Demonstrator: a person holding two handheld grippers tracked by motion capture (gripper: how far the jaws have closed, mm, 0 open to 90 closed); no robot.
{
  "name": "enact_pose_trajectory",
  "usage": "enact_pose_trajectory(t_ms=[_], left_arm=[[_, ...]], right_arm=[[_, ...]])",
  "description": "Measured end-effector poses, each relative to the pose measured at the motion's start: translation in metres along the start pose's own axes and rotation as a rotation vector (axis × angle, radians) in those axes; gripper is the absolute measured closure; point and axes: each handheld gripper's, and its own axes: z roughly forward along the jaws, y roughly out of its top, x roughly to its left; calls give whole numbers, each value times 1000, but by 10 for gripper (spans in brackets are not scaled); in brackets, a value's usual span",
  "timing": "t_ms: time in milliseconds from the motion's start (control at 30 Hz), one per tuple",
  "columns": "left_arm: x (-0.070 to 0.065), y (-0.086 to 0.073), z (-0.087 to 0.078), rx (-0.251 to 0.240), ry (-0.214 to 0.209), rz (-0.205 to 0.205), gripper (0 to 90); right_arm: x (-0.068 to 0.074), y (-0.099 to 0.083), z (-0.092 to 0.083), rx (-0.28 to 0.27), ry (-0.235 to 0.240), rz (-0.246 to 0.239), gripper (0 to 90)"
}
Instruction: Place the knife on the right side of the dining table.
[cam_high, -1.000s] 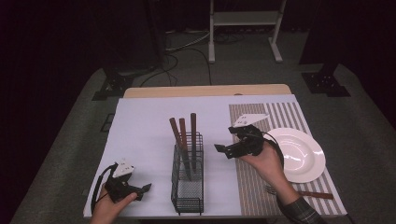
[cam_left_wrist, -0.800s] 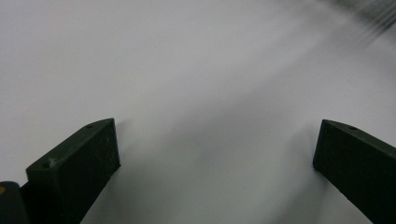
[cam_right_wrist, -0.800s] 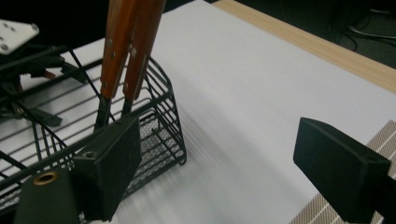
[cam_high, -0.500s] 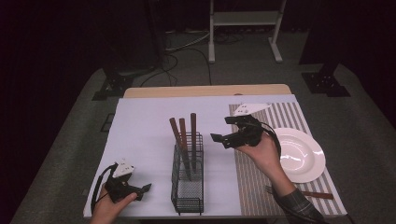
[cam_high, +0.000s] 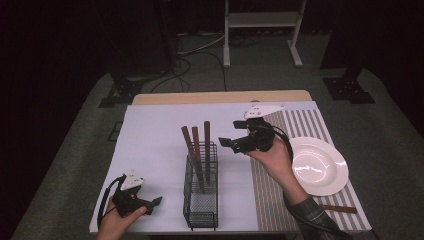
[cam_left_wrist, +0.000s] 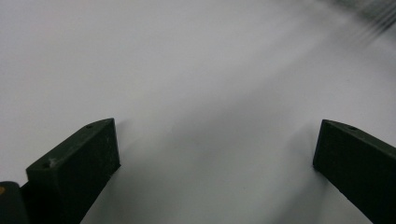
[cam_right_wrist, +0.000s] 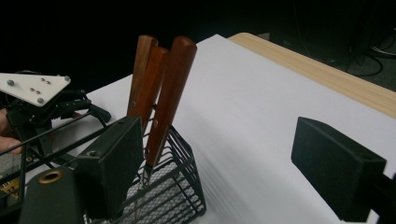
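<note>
On the white-covered table (cam_high: 150, 145) amid dark floor: wire basket (cam_high: 201, 200) centre, left gripper (cam_high: 145, 202) and right gripper (cam_high: 231, 144) flanking, jaws apart, empty.

My wire basket (cam_high: 201, 200) stands mid-table with three wooden handles (cam_high: 198, 145) upright in it. My right gripper (cam_high: 235, 143) hangs just right of those handles, my left gripper (cam_high: 150, 204) rests left of the basket, and the plate (cam_high: 320, 165) sits on the mat (cam_high: 300, 125) at far right.
</note>
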Motion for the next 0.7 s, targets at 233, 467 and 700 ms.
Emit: enact_pose_trajectory(t_ms=[233,467,700], left_arm=[[0,0,0,0,0,0,0],[0,0,0,0,0,0,0],[0,0,0,0,0,1,0]], right_arm=[[3,8,11,-24,33,3,193],[5,18,22,-45,69,9,219],[7,22,33,-55,93,11,279]])
